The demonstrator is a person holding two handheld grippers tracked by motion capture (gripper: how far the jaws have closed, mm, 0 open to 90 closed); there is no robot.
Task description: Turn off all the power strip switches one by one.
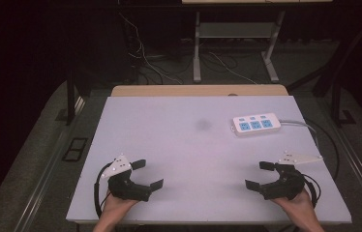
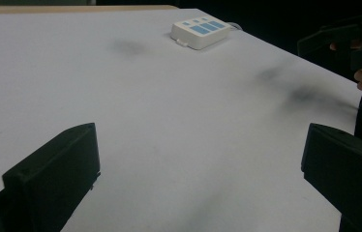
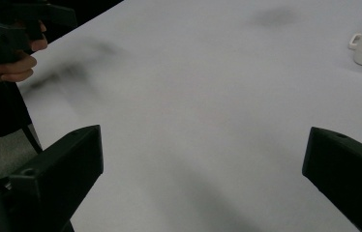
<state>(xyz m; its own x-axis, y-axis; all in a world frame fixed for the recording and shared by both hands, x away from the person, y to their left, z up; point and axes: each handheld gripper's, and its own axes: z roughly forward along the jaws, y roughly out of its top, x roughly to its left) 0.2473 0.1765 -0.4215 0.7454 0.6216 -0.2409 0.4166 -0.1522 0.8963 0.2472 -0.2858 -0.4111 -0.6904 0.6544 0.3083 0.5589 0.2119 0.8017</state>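
Both grippers rest low over the near part of the white table (image 1: 188,145), one at each near corner, their jaws pointing inward toward the middle. The left gripper (image 1: 147,173) stands with its jaws spread wide and nothing between them; its own view shows only bare tabletop between the two black jaws. The right gripper (image 1: 261,175) is likewise spread wide and holds nothing, with bare tabletop between its jaws in its own view. The nearest thing is a white power strip (image 1: 256,124) with three blue socket faces, lying flat near the far right edge of the table, well apart from both grippers; no plug sits in any of its sockets. Its grey cable (image 1: 297,123) runs off to the right
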